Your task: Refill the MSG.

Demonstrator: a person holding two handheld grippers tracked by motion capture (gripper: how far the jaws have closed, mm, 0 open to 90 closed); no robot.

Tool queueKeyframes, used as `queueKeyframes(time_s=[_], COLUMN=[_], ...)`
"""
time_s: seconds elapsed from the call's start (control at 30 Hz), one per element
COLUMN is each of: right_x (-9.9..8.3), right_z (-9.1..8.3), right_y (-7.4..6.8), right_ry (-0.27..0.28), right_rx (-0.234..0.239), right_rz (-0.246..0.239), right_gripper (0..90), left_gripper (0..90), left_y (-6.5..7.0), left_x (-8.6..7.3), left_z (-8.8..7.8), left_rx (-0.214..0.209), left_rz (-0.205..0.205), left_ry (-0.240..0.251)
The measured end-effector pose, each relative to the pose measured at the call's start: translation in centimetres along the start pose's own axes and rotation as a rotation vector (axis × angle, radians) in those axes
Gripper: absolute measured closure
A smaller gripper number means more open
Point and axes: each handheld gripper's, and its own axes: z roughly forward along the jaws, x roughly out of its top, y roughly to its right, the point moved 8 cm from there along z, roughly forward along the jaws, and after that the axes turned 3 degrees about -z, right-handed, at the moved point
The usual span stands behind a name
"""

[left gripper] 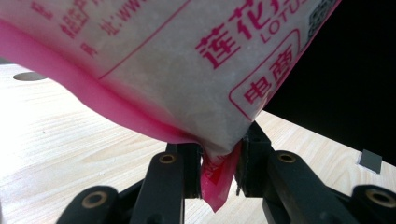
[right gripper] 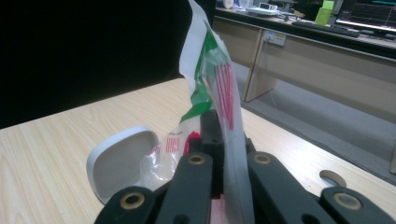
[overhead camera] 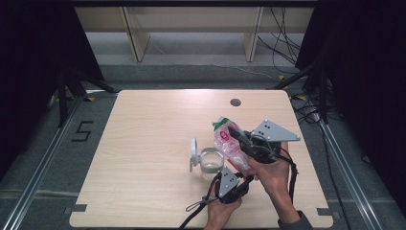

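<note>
Overhead, both grippers clenched one bag [overhead camera: 231,146] above the table [overhead camera: 143,158]: the left gripper [overhead camera: 230,184] pinched its pink bottom corner, the right gripper [overhead camera: 239,136] its top edge, beside an open-lidded jar [overhead camera: 209,160].

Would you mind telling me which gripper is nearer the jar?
Left. The left gripper sits just beside the jar, pinching the bag's lower corner; the right gripper clamps the bag higher, farther off.

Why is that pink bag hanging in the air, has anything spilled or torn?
Nothing looks spilled or torn. The bag is held off the table by both grippers: the left gripper pinches its bottom corner, the right gripper its top edge, beside an open jar.
</note>
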Motion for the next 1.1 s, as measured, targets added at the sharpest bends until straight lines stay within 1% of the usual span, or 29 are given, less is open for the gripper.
queueKeyframes(time_s=[0.07, 0.1, 0.13, 0.17, 0.2, 0.23, 0.3, 0.33, 0.37, 0.4, 0.43, 0.5, 0.57, 0.6, 0.63, 0.67, 0.73, 0.77, 0.8, 0.83, 0.9, 0.93, 1.0, 1.03, 1.07, 1.1], right_x=[0.0, 0.0, 0.0, 0.1, 0.1, 0.0, 0.0, 0.0, 0.0, -0.1, -0.1, -0.1, -0.1, -0.1, -0.1, -0.1, -0.1, -0.2, -0.2, -0.3, -0.3, -0.3, -0.4, -0.5, -0.4, -0.4], right_z=[0.2, 0.3, 0.4, 0.5, 0.6, 0.7, 0.9, 1.1, 1.2, 1.2, 1.4, 1.5, 1.7, 1.8, 1.9, 1.9, 2.1, 2.1, 2.3, 2.3, 2.4, 2.5, 2.7, 2.7, 2.8, 3.0], right_y=[0.0, 0.0, -0.2, 0.1, 0.2, 0.1, -0.1, -0.3, -0.4, -0.3, -0.4, -0.4, -0.4, -0.4, -0.3, -0.3, -0.2, -0.3, -0.4, -0.4, -0.6, -0.4, -0.6, -0.6, -0.5, -0.6], right_ry=[0.002, -0.001, 0.0, 0.006, 0.002, -0.008, -0.009, -0.011, -0.009, -0.017, -0.014, -0.02, -0.018, -0.023, -0.018, -0.025, -0.027, -0.035, -0.031, -0.042, -0.048, -0.044, -0.054, -0.062, -0.054, -0.044], right_rx=[0.002, -0.003, 0.003, -0.02, -0.022, -0.017, -0.011, -0.001, 0.007, -0.001, 0.003, -0.005, 0.003, -0.002, -0.008, -0.003, -0.015, -0.002, 0.003, -0.004, -0.004, -0.018, -0.006, -0.002, -0.002, 0.008], right_rz=[0.001, 0.001, 0.009, -0.027, -0.032, -0.026, -0.027, -0.01, -0.01, -0.011, -0.004, -0.011, -0.016, -0.014, -0.025, -0.021, -0.026, -0.017, -0.017, -0.024, -0.024, -0.042, -0.025, -0.024, -0.033, -0.039], right_gripper=[90.0, 90.0, 90.0, 90.0, 90.0, 90.0, 90.0, 90.0, 90.0, 90.0, 90.0, 90.0, 90.0, 90.0, 90.0, 90.0, 90.0, 90.0, 90.0, 90.0, 90.0, 90.0, 90.0, 90.0, 90.0, 90.0], left_gripper=[74.1, 74.2, 74.2, 74.2, 74.2, 74.2, 74.4, 74.4, 74.4, 74.4, 74.4, 74.5, 74.5, 74.5, 74.5, 74.6, 74.6, 74.6, 74.6, 74.7, 74.7, 74.7, 74.8, 74.9, 74.9, 74.9], left_y=[0.0, 0.0, 0.1, 0.1, 0.1, 0.1, 0.1, 0.1, 0.2, 0.2, 0.2, 0.2, 0.1, 0.1, 0.0, 0.0, 0.0, 0.1, 0.1, 0.1, 0.1, 0.1, 0.1, 0.0, 0.1, 0.1], left_x=[0.0, 0.0, 0.0, 0.0, -0.1, -0.1, -0.1, -0.1, -0.1, -0.1, -0.1, -0.2, -0.2, -0.2, -0.2, -0.2, -0.3, -0.3, -0.3, -0.3, -0.4, -0.4, -0.4, -0.4, -0.4, -0.5], left_z=[0.0, 0.2, 0.2, 0.2, 0.2, 0.2, 0.2, 0.2, 0.2, 0.2, 0.2, 0.2, 0.2, 0.2, 0.2, 0.3, 0.2, 0.3, 0.3, 0.3, 0.4, 0.4, 0.4, 0.5, 0.5, 0.5], left_rx=[0.004, -0.001, -0.006, -0.004, -0.004, -0.003, 0.001, 0.004, -0.003, -0.007, -0.002, -0.005, 0.0, 0.004, 0.002, 0.0, 0.003, 0.002, 0.002, -0.001, 0.0, 0.0, 0.002, 0.002, 0.004, 0.007], left_rz=[0.001, -0.004, -0.006, -0.008, -0.008, -0.007, -0.006, -0.008, -0.009, -0.009, -0.008, -0.014, -0.015, -0.014, -0.015, -0.016, -0.019, -0.02, -0.02, -0.022, -0.022, -0.023, -0.024, -0.025, -0.025, -0.027], left_ry=[-0.001, 0.008, 0.013, 0.011, 0.01, 0.012, 0.015, 0.014, 0.017, 0.017, 0.016, 0.017, 0.014, 0.011, 0.01, 0.01, 0.01, 0.01, 0.012, 0.012, 0.012, 0.014, 0.011, 0.011, 0.013, 0.012])
